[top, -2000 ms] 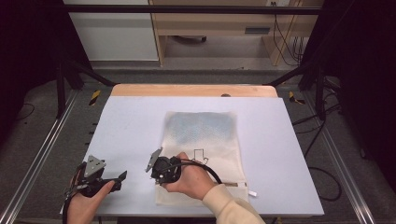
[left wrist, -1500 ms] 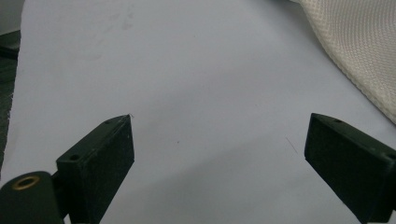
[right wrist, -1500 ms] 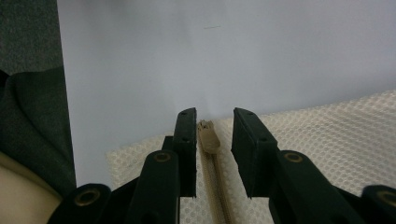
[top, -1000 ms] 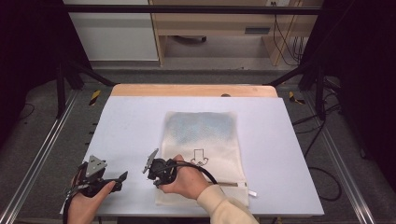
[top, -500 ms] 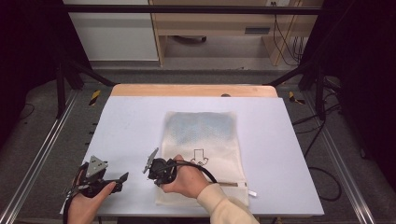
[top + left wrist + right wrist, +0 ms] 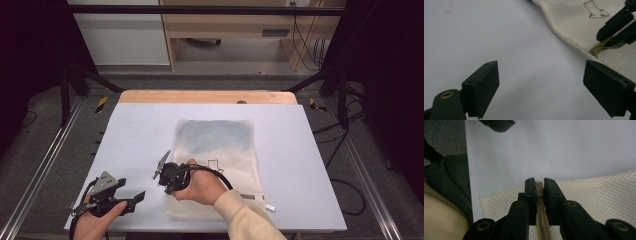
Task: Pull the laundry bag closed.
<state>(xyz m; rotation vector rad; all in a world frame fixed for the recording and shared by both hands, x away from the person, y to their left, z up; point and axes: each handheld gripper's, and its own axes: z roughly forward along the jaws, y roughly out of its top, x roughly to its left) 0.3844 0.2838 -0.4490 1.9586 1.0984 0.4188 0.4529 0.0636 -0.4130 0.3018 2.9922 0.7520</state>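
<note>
Flat white rectangular desk with a light wooden strip along its far edge, standing in a dark metal frame. One cream mesh fabric bag, rectangular, lying flat on the desk right of centre toward the near edge; a bluish patch shows through its far half, a small black outline arrow is printed near its middle, and a tan zipper runs along its near portion. A small white tag lies just off the bag's near right corner. Right hand-held gripper, black, held by a hand in a cream sleeve, sits at the bag's near left part; in the right gripper view its jaws are closed together on the tan zipper pull at the bag's edge. Left hand-held gripper, black with a grey three-cornered plate, rests at the near left corner of the desk, apart from the bag; in the left gripper view its jaws stand wide apart over bare desk, holding nothing.
</note>
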